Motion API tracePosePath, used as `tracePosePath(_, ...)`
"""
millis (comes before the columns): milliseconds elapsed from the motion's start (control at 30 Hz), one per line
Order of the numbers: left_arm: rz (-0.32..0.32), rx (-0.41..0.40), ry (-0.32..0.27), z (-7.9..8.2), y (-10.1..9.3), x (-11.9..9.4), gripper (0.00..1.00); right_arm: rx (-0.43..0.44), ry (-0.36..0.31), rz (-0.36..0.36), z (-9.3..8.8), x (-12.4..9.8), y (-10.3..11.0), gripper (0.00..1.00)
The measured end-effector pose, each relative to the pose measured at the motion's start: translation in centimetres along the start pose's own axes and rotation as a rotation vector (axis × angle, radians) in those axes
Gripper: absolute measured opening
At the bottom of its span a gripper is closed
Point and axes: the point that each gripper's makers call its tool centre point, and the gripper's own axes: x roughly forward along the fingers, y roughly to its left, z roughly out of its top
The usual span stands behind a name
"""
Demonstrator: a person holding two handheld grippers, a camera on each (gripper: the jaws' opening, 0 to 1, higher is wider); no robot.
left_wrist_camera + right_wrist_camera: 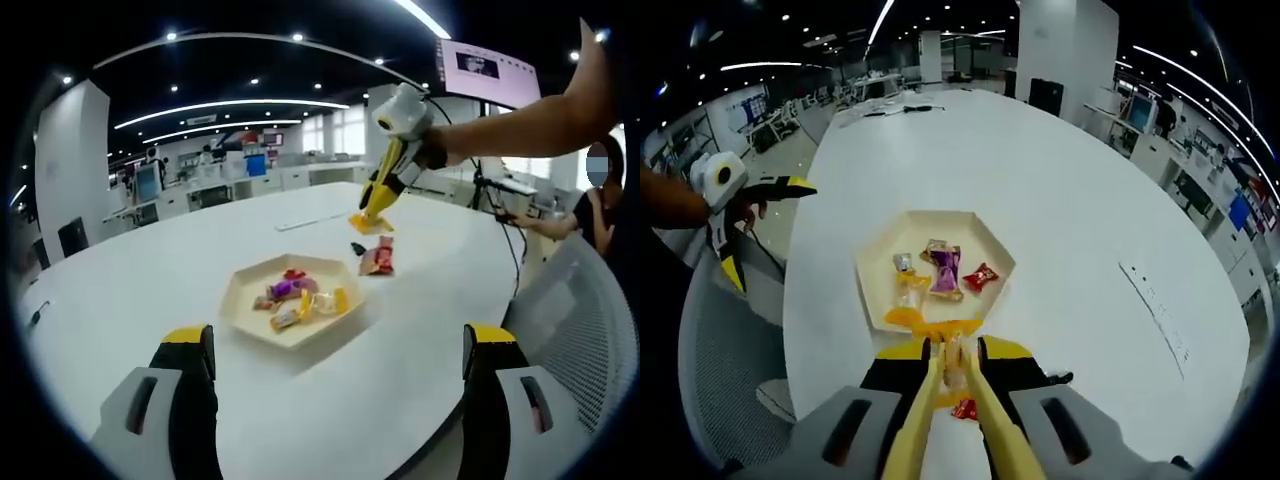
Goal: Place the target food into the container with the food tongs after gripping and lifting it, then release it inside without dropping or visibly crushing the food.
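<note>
White tabletop (150, 290) spreads under everything we see. On it sits one cream hexagonal tray (880, 290) holding what we count as four or five wrapped sweets: a purple one (945, 270), a red one (981, 276), a clear-and-silver one (902, 264), and yellow ones (335, 300) at the tray's five o'clock in the left gripper view. One more red-wrapped sweet (377, 258) lies on the table at the tray's two o'clock. We can read no writing on any wrapper.

The right gripper (953, 350) clenches one pair of yellow food tongs (930, 400), whose tips pinch a pale wrapped candy (953, 362) at the tray's six o'clock edge. The left gripper (340, 350) hangs released, its jaws wide apart over the table.
</note>
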Motion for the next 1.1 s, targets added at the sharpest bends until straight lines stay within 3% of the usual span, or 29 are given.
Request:
tracePosePath(400,-0.017,-0.016,-0.012,0.3,-0.3,0.0,0.99,-0.083,-0.013,0.048,7.4,3.3,2.1,0.18)
tracePosePath(633,-0.008,0.007,-0.007,0.1,-0.2,0.1,0.99,-0.125,-0.003,0.069,10.6,4.7,2.7,0.18)
tracePosePath(867,-0.036,0.003,0.005,0.0,-0.8,0.3,0.99,-0.150,0.026,0.076,12.5,4.5,2.4,0.18)
tracePosePath(1100,-0.037,0.001,0.005,0.0,-0.8,0.2,0.99,-0.171,0.036,0.077,13.1,4.2,2.4,0.18)
